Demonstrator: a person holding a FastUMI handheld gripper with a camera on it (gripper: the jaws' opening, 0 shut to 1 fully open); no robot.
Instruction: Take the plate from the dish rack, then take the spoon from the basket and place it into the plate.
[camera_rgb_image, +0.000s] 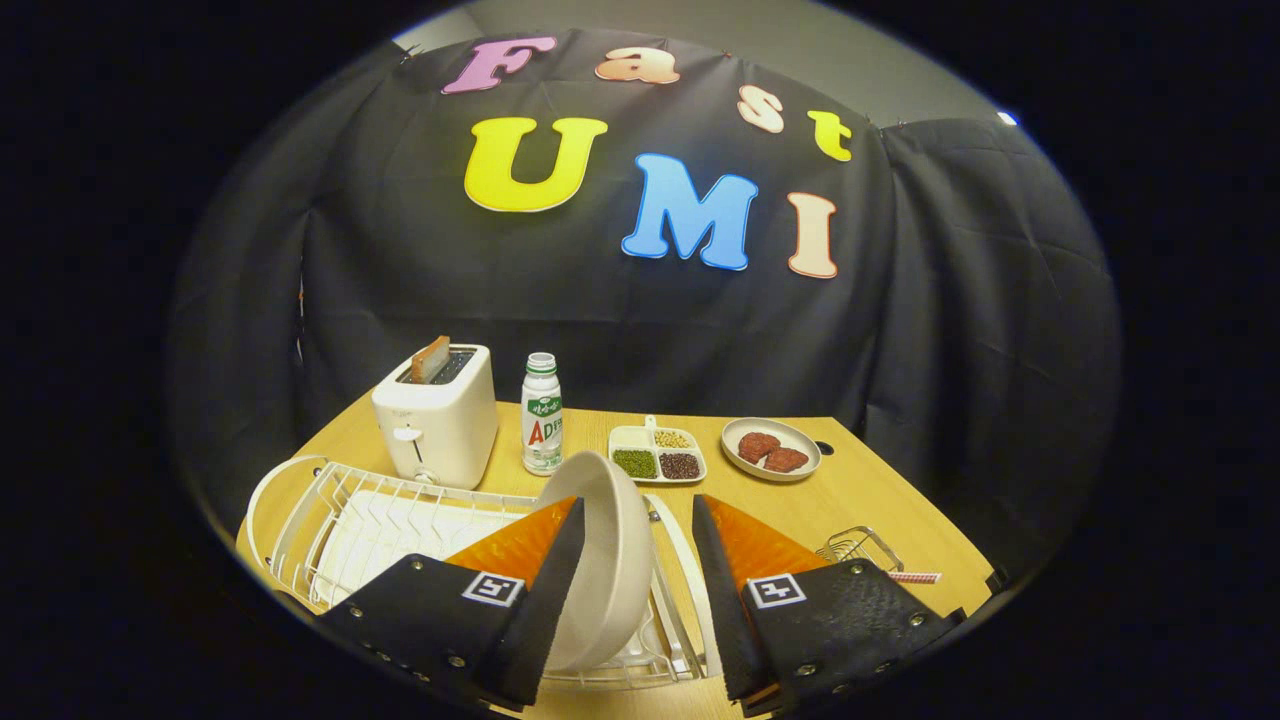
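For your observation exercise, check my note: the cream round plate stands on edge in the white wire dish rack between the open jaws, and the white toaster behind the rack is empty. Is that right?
Not quite. The gripper view shows a brown slice of toast sticking up from the white toaster, so it is not empty. The rest holds: the cream round plate stands on edge in the white wire dish rack, between the gripper's open jaws.

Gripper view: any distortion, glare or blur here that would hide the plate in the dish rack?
Gripper view: fisheye bending curves the dish rack and table edge; lighting is dim and even, without glare; the plate, standing on edge between the open hand-held gripper fingers, is sharp, as are the toaster and bottle.
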